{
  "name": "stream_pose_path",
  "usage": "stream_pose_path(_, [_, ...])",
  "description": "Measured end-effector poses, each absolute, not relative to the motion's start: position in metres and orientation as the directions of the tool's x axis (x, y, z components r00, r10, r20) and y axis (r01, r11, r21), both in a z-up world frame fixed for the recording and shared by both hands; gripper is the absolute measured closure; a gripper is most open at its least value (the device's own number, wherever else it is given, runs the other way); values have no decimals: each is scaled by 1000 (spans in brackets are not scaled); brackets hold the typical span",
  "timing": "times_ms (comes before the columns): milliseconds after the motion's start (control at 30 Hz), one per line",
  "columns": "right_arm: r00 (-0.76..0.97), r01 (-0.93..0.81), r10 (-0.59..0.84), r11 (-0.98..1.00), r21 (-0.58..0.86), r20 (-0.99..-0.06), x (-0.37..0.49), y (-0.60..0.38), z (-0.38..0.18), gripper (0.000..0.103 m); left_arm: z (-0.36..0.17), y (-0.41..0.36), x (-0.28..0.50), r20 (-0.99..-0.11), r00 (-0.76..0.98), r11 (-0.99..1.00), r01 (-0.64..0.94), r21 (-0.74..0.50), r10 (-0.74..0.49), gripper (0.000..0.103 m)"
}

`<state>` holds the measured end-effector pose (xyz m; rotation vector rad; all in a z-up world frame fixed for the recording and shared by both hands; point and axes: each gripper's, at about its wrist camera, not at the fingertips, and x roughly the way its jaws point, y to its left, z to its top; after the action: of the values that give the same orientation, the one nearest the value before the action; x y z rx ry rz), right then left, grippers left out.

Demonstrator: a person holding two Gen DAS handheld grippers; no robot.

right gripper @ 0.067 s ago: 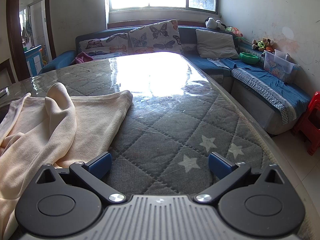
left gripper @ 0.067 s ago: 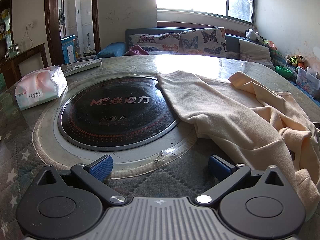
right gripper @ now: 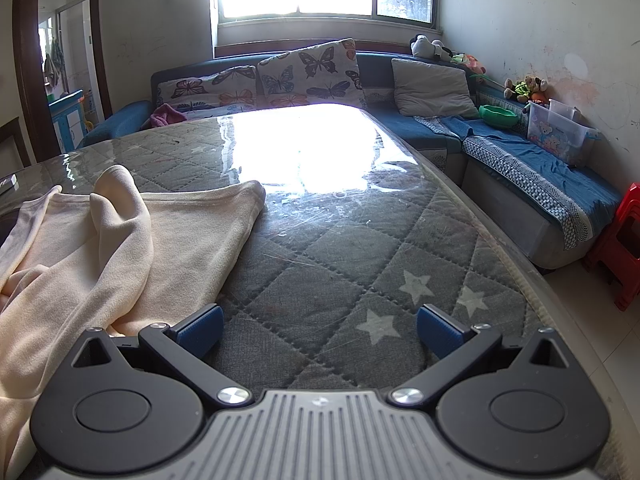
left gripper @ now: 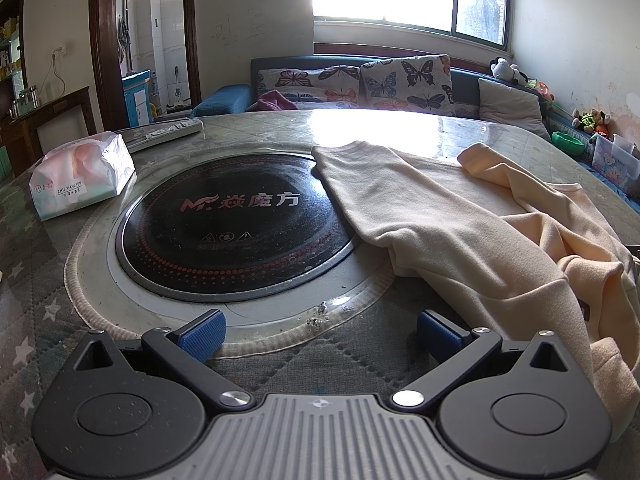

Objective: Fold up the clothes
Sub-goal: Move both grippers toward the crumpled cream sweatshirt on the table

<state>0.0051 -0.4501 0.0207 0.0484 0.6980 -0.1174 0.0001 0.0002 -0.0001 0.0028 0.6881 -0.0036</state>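
Observation:
A cream long-sleeved garment [left gripper: 460, 220] lies rumpled on the table, one sleeve reaching over the black round hob [left gripper: 232, 228]. My left gripper [left gripper: 320, 332] is open and empty, low over the table's near edge, with the garment just to its right. In the right wrist view the same garment [right gripper: 120, 240] lies to the left. My right gripper [right gripper: 320, 328] is open and empty over the bare quilted cover, its left finger beside the garment's edge.
A tissue pack [left gripper: 80, 176] and a remote [left gripper: 168, 134] sit at the table's left back. The quilted star-patterned table [right gripper: 380, 272] has a glossy cover. A sofa [right gripper: 520, 168] with cushions runs behind and right; a red stool [right gripper: 620, 248] stands by the table's right edge.

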Motion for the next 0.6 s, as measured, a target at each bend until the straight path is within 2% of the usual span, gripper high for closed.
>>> stream_pose_path(600, [774,37,-32,999,-5,-633,-21,-442,41,0,0,-1,1,-640,769,1000,7,13,3,0])
